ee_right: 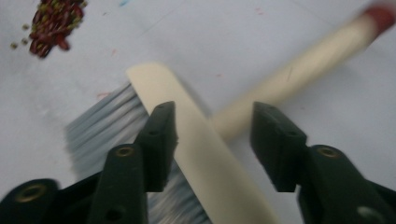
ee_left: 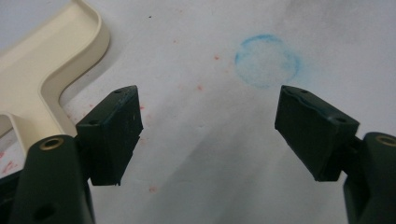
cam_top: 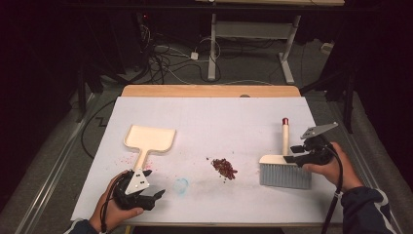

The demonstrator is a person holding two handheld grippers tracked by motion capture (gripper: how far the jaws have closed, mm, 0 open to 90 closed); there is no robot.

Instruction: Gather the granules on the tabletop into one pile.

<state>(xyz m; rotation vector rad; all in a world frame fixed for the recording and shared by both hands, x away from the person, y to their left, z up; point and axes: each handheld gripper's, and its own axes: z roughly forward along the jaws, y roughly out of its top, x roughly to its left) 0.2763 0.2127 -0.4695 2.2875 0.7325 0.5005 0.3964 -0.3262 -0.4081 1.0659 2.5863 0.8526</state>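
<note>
The brush (ee_right: 201, 154) lies flat on the white sheet (cam_top: 219, 117), its cream back running up between my right gripper's (ee_right: 212, 140) parted fingers (ee_right: 161, 140), neither pad pressing it; the bristles fan out left of them. Beyond lies the red crumb pile (ee_right: 53, 21). My left gripper (ee_left: 208, 135) stands spread wide, nothing between, the dustpan (ee_left: 51, 70) just beside its left finger.

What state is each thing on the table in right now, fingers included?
Dustpan: flat on the table, not held.
Brush: lying flat, bristles toward the person, not gripped.
Reddish debris: one small heap mid-table, unswept.
Blue ring mark: smudge on the sheet.
Left gripper: fingers open, nothing between them, beside the dustpan handle.
Right gripper: fingers open, straddling the brush head.
</note>
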